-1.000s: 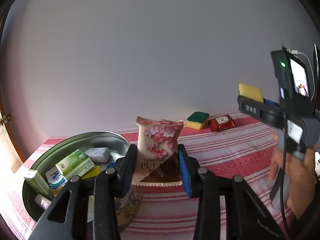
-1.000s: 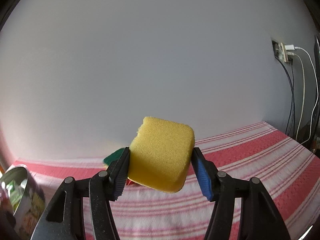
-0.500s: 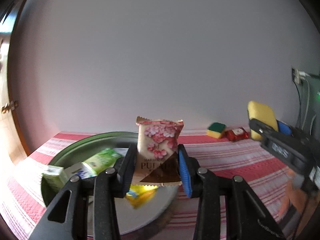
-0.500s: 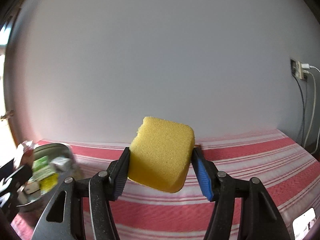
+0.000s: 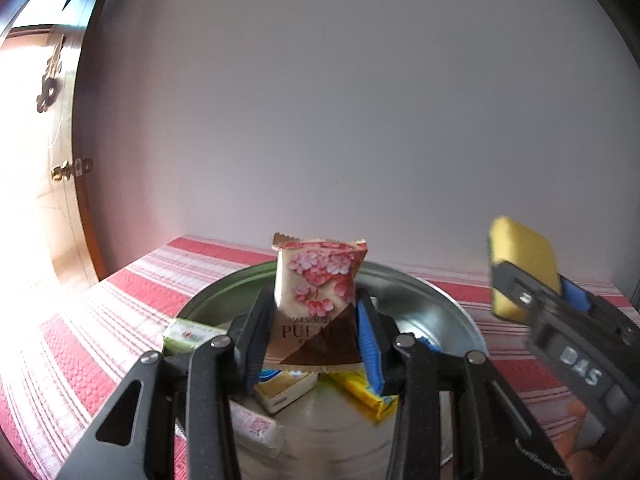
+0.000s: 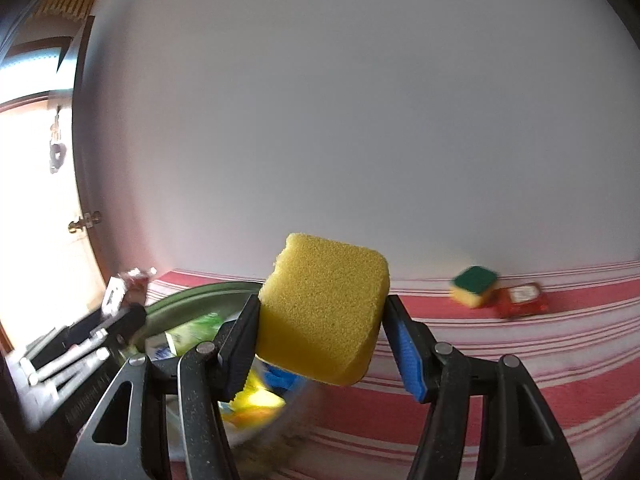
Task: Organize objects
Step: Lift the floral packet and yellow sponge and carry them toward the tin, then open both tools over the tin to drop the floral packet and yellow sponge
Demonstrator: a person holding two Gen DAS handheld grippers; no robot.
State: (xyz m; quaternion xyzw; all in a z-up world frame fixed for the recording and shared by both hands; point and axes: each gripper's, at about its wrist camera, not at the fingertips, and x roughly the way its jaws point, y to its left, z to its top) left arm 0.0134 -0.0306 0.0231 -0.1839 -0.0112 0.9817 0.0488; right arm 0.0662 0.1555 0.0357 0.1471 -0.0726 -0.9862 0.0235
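My left gripper (image 5: 314, 344) is shut on a cream snack packet with pink flowers (image 5: 318, 300) and holds it upright above the round metal bowl (image 5: 436, 300). The bowl holds several small packets, among them a green one (image 5: 188, 334) and a yellow one (image 5: 368, 396). My right gripper (image 6: 320, 352) is shut on a yellow sponge (image 6: 324, 308), held in the air at the bowl's right edge; it also shows in the left wrist view (image 5: 524, 272). The bowl appears in the right wrist view (image 6: 192, 300), low left.
The red and white striped tablecloth (image 6: 520, 360) covers the table. A green-topped yellow sponge (image 6: 474, 286) and a red packet (image 6: 522, 299) lie by the back wall at the right. A wooden door (image 5: 36, 160) stands at the left.
Both grippers swung left toward the bowl with their loads still held. The bowl now sits directly below the left gripper, and the yellow sponge has come close to its right side.
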